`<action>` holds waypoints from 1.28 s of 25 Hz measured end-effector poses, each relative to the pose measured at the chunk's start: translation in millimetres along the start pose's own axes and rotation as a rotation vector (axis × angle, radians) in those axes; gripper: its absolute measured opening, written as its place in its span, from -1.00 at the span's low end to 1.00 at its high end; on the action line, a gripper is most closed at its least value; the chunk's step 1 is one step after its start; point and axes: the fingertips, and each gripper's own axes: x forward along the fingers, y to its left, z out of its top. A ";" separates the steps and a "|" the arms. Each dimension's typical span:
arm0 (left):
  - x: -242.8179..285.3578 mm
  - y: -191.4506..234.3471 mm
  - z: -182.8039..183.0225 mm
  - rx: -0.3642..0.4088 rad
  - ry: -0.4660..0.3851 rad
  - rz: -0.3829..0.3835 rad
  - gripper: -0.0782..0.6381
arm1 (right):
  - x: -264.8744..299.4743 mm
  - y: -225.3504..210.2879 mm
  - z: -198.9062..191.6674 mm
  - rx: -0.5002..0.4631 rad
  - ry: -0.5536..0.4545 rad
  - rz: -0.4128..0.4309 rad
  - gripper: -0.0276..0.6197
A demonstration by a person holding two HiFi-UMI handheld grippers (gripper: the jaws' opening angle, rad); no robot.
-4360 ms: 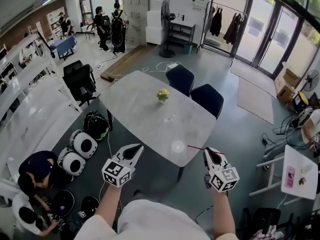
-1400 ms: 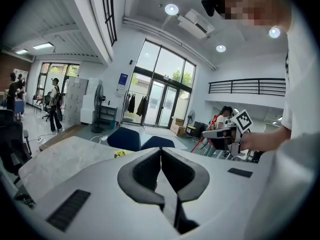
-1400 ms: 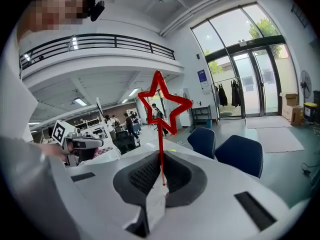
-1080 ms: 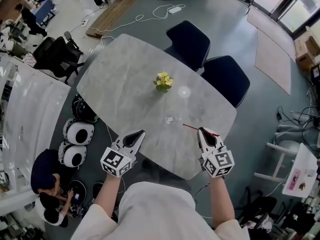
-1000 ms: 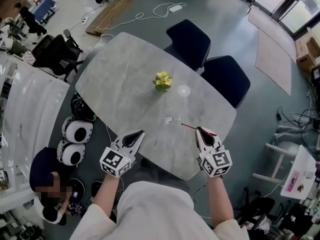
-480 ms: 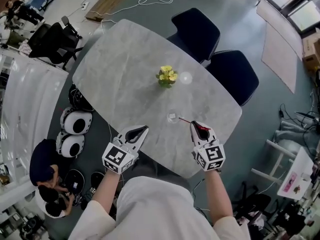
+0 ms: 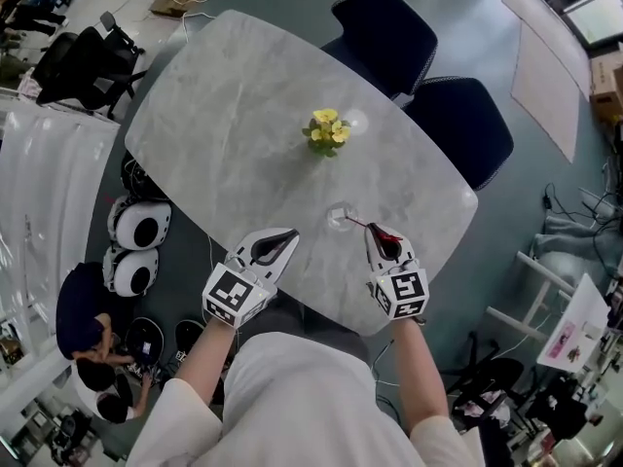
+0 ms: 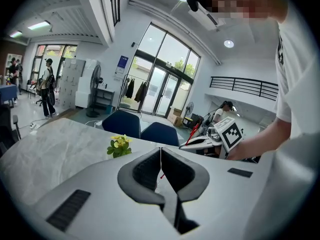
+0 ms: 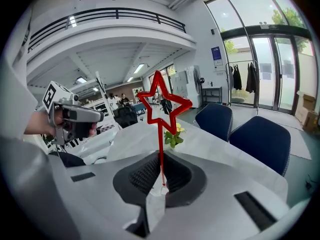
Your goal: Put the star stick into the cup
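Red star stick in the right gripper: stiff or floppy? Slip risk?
Probably light and fairly stiff: the star stick juts straight from the right gripper, no droop. The thin stem might pivot or slip in the pinch. Its outline-only star head likely adds little weight.

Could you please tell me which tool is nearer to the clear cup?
Right. The right tool, holding the star stick, is just right of the cup; the left tool sits farther left.
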 end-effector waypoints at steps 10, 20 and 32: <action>16.6 28.7 -50.9 -0.055 0.040 -0.006 -0.73 | 55.0 -4.4 -55.5 0.009 0.064 0.002 -0.85; 25.1 43.3 -70.2 -0.073 0.064 -0.013 -0.73 | 84.8 -9.8 -84.4 0.043 0.102 -0.034 -0.84; 30.6 46.2 -78.6 -0.080 0.087 -0.031 -0.73 | 89.2 -25.0 -91.7 0.048 0.106 -0.093 -0.70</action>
